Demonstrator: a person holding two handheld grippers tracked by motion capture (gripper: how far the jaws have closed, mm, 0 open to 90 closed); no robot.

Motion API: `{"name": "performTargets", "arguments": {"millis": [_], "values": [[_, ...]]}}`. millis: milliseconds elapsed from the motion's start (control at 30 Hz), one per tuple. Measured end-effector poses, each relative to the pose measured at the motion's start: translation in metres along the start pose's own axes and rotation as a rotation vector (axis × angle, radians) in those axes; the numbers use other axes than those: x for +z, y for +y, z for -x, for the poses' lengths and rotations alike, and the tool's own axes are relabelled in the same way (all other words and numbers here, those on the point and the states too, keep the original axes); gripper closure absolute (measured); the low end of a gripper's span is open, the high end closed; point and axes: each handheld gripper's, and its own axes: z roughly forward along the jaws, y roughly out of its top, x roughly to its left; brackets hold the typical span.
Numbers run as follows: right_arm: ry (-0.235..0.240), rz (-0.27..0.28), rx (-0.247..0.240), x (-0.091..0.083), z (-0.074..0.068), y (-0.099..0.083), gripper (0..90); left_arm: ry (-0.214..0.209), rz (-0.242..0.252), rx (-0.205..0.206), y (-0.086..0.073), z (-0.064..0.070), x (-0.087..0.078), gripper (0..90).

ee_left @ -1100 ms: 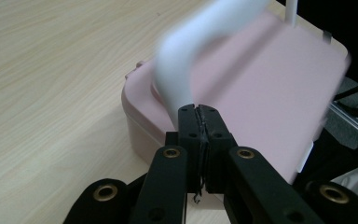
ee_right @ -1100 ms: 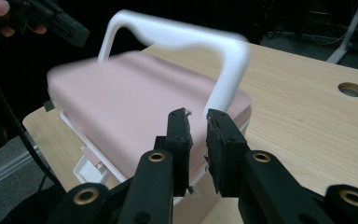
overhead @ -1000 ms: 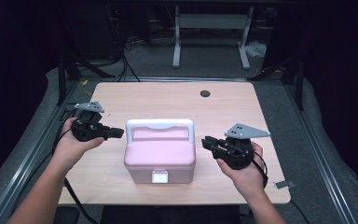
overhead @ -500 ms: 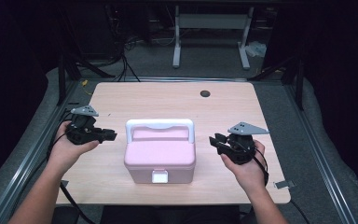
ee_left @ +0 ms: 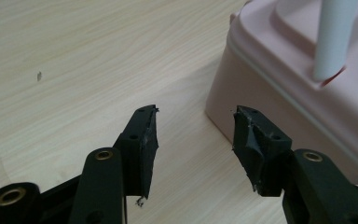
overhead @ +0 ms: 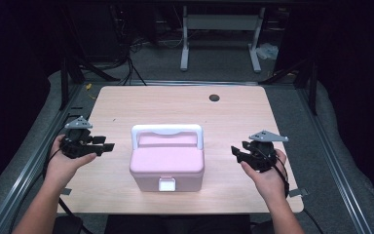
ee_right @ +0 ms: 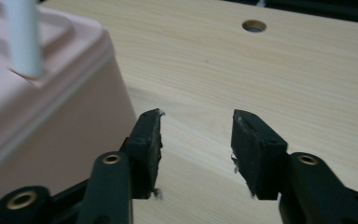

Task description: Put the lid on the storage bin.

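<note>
Grippers (overhead: 108, 146) (overhead: 234, 152) have drawn outward from pink box (overhead: 167, 163).

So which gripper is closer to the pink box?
Left, only slightly. The left gripper sits just off the pink box's left side; the right gripper hangs a bit farther off its right side. Neither touches.

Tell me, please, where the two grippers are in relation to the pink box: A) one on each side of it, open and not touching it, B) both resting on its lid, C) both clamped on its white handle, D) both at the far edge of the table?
A: the left gripper and the right gripper flank the pink box, jaws apart, with bare table between each and the box.
</note>
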Motion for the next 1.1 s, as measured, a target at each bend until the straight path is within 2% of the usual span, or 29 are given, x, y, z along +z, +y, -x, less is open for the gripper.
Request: {"name": "performTargets", "arguments": {"millis": [33, 67, 133, 267, 400, 533, 633, 700, 767, 900, 1100], "values": [[0.0, 0.0, 0.0, 0.0, 0.0, 0.0, 50.2, 0.002, -0.001, -0.004, -0.004, -0.001, 0.002, 49.6], [-0.028, 0.0, -0.006, 0.007, 0.004, -0.009, 48.3, 0.004, 0.003, -0.008, -0.008, 0.0, 0.005, 48.1], [-0.041, -0.004, -0.005, 0.009, 0.006, -0.012, 47.2, 0.005, 0.003, -0.017, -0.015, 0.0, 0.01, 47.6], [-0.074, -0.003, 0.01, 0.017, 0.016, -0.026, 44.5, 0.025, 0.016, -0.016, -0.03, 0.0, 0.019, 47.3], [-0.065, -0.003, 0.029, 0.022, 0.022, -0.041, 43.6, 0.024, 0.025, -0.028, -0.047, -0.002, 0.028, 47.3], [-0.087, -0.021, -0.007, 0.03, 0.025, -0.052, 43.6, 0.042, 0.043, -0.02, -0.063, -0.004, 0.04, 47.7], [-0.099, -0.026, -0.02, 0.036, 0.027, -0.057, 43.6, 0.03, 0.022, -0.049, -0.073, -0.008, 0.048, 47.7], [-0.092, -0.04, -0.012, 0.04, 0.028, -0.06, 43.6, 0.027, 0.008, -0.059, -0.077, -0.01, 0.052, 47.8], [-0.083, -0.042, -0.008, 0.043, 0.027, -0.062, 43.6, 0.037, 0.001, -0.049, -0.08, -0.011, 0.055, 48.0], [-0.062, -0.078, -0.05, 0.052, 0.02, -0.065, 43.1, 0.049, 0.005, -0.045, -0.083, -0.012, 0.058, 47.9], [-0.051, -0.102, -0.088, 0.06, 0.013, -0.065, 41.9, 0.038, -0.058, -0.021, -0.088, -0.01, 0.069, 48.0]]}}
